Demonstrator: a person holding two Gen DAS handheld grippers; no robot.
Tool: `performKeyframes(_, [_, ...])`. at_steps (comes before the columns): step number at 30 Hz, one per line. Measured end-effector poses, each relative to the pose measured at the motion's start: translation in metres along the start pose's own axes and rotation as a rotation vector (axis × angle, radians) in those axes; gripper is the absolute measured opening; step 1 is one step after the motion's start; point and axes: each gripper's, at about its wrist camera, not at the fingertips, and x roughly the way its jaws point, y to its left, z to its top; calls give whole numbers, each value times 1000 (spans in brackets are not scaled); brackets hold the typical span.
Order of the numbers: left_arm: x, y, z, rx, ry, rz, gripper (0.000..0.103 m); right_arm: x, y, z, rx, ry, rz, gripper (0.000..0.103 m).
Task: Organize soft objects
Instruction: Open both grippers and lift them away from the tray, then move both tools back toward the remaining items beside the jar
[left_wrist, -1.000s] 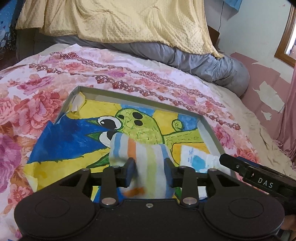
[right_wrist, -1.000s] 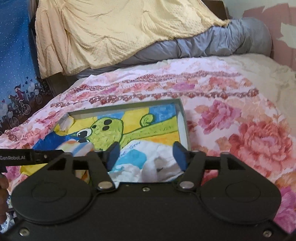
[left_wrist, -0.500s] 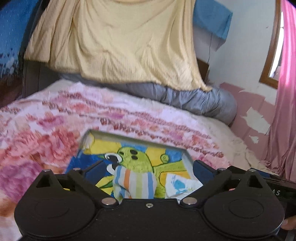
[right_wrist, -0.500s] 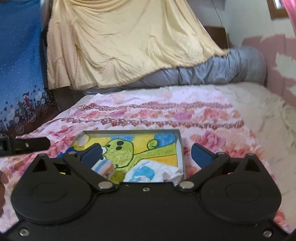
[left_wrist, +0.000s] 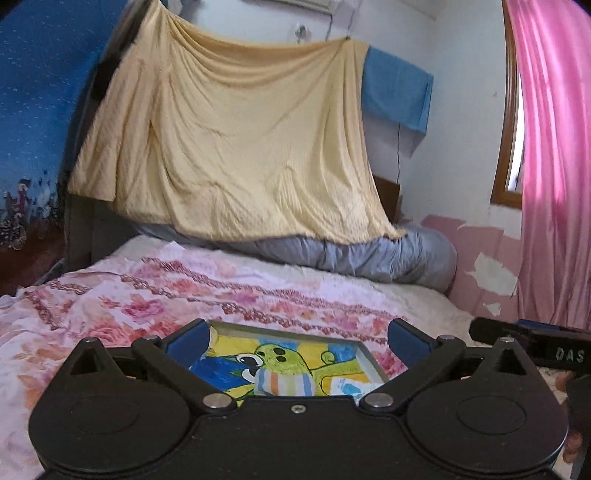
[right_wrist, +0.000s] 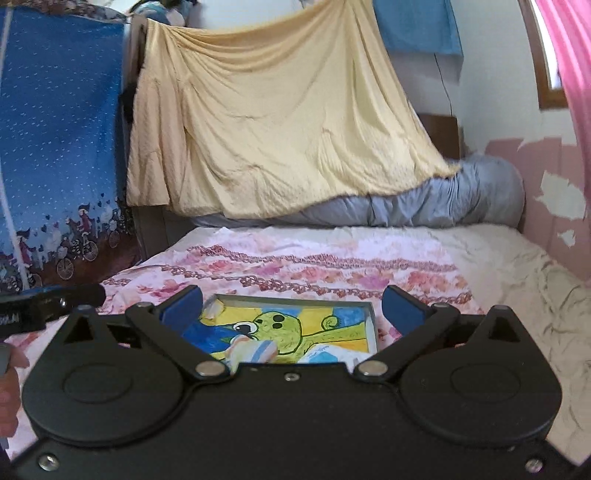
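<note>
Left gripper (left_wrist: 299, 338) spread wide, nothing between the blue pads (left_wrist: 188, 338); jaws opened within this last second, empty. Right gripper (right_wrist: 291, 304) likewise splayed full and empty, its jaws also just opened; seen again at the right edge of the left view, held in a hand (left_wrist: 570, 384).

Below and ahead of both, lying on the floral bedspread (left_wrist: 110, 306): a shallow tray (right_wrist: 371, 325) with a green cartoon figure painted across its floor. Inside it, a striped soft piece (left_wrist: 286, 384) standing bunched near the middle; just beside it, toward the tray's right wall, a white piece with blue print (right_wrist: 327, 356), crumpled, partly hidden behind the gripper body.

Possible trouble, as judged: striped piece standing loosely, so liable to unfurl or tip against its neighbour; tray resting on soft bedding, so a careless nudge from either tool could tilt it and spill both; white piece close to the wall, so perhaps draping over it.

Count: two grippers, both released; one tray; two soft pieces, both in the tray; none visible loose on the bedspread.
</note>
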Motion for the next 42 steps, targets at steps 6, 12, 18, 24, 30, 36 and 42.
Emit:
performKeyframes(6, [-53,9,-7,-36,-45,-2,102,-48,22,-23,-13,-31,-21,103])
performKeyframes(12, [-104,20,-27,-1,-76,19,102,-75,41,-51,-46,-4,-54,103])
performKeyframes(18, [-145,32,-46,16,-90,29,102,-89,52,-60,-51,-8,-75,103])
performKeyframes(24, [-172,37,-61,65,-93,34,102,-108,61,-65,-44,-44,-87,103])
performKeyframes(30, [-190,39,-78,91,-93,20,102,-118,61,-74,-40,-60,-95,103])
performKeyframes(36, [-196,48,-94,78,-79,9,102,-121,59,-83,-38,-54,-98,103])
performKeyframes(42, [-195,62,-110,21,-46,18,102,-120,63,-89,-36,-61,-84,103])
